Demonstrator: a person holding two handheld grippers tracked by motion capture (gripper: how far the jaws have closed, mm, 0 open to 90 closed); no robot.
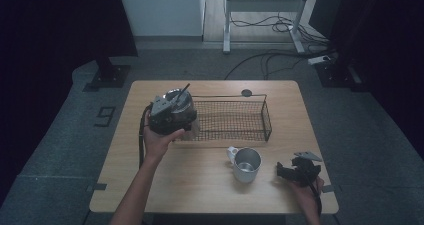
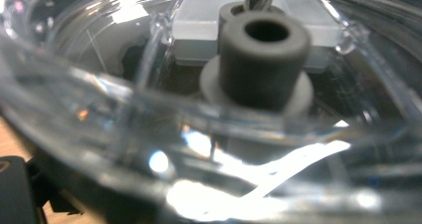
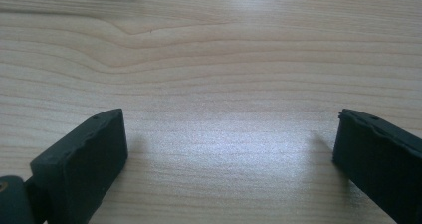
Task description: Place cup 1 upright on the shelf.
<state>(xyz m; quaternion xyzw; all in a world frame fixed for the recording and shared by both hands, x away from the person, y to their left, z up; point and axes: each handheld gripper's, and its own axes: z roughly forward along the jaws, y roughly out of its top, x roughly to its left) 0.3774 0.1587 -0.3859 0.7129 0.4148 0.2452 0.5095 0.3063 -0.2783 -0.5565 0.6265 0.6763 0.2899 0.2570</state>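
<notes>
In the high view, a wooden table (image 1: 200, 185) fills the middle of the frame, seen from above, with a dark floor all around it. At the bottom edge, two forearms come in. Low and to the right, the right gripper (image 1: 286, 171) rests on the tabletop in the person's hand, pointing toward the left of the frame. The right gripper view looks along its two black jaws, which stand wide apart with only bare wood grain between them, holding nothing.

Just left of it, near the centre and slightly low, stands a metal mug (image 1: 246, 164), upright, with its white handle turned to the upper left. It sits near the right gripper but apart from it.

Farther up, in the middle of the frame, a black wire basket (image 1: 260, 116) sits on the table, long side across the picture.

At the basket's left end, left of centre, the left gripper (image 1: 181, 116) is held up in the person's hand, clamped on a clear plastic container (image 1: 187, 105). The left gripper view shows the container (image 2: 149, 134) pressed up close to the camera, its transparent rim across the frame and a grey cylindrical hub (image 2: 263, 59) standing inside, upper right of centre
</notes>
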